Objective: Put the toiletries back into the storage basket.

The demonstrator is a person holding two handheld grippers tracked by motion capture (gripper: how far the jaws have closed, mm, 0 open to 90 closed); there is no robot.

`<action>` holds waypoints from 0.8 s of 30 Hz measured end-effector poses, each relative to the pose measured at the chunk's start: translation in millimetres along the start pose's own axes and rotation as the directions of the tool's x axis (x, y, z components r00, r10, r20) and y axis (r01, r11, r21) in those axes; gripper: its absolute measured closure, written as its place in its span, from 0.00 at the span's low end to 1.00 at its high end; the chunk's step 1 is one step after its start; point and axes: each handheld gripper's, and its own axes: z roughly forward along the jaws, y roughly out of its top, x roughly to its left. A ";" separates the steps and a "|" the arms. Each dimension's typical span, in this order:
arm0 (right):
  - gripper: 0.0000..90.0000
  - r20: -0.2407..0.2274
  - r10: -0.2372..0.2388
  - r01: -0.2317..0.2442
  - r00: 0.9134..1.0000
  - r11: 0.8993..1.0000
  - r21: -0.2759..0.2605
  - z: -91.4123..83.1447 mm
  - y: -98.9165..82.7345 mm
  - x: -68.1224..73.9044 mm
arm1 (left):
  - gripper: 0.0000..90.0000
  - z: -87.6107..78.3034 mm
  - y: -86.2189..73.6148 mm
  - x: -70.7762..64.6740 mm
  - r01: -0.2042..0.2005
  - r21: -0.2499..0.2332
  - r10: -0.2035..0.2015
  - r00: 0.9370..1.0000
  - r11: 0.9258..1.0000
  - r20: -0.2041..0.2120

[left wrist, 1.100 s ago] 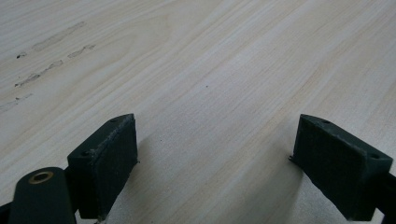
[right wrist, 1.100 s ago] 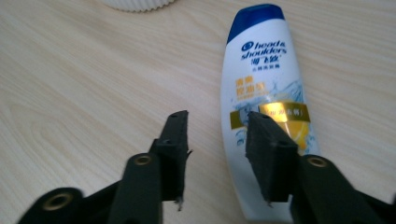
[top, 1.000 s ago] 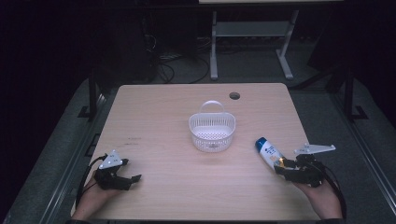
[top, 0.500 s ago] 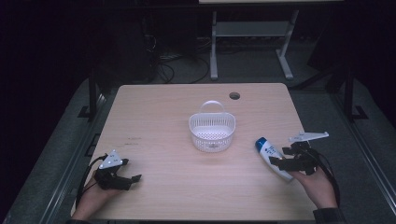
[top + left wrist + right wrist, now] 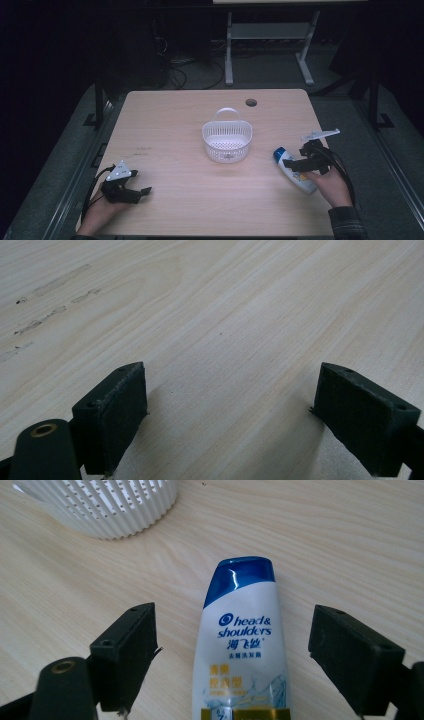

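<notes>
Right gripper [image 5: 294, 163] has slid up-frame over the shampoo bottle [image 5: 243, 645], fingers just opening, straddling it untouched | left gripper [image 5: 142, 192] fingers wide, empty, lower left | basket [image 5: 227, 141] centre tabletop [image 5: 165, 120]

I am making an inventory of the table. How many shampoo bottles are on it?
1. The white plastic shampoo bottle with a blue cap lies flat near the table's right edge, right of the white slotted plastic basket, between the open right gripper's jaws.
</notes>
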 end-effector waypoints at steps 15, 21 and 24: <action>0.15 0.013 -0.016 0.014 1.000 0.996 0.087 35.2 13.2 0.2 | 0.14 -0.1 0.1 0.1 -0.001 0.002 0.001 1.000 1.000 0.000; 0.15 0.015 -0.023 0.021 1.000 0.992 0.128 50.6 15.3 -1.6 | 0.14 -0.2 0.1 0.1 -0.001 0.002 0.001 1.000 1.000 0.000; 0.15 0.016 -0.024 0.021 1.000 0.989 0.147 56.9 15.0 -2.4 | 0.14 -0.2 0.1 0.1 -0.001 0.002 0.001 1.000 1.000 0.000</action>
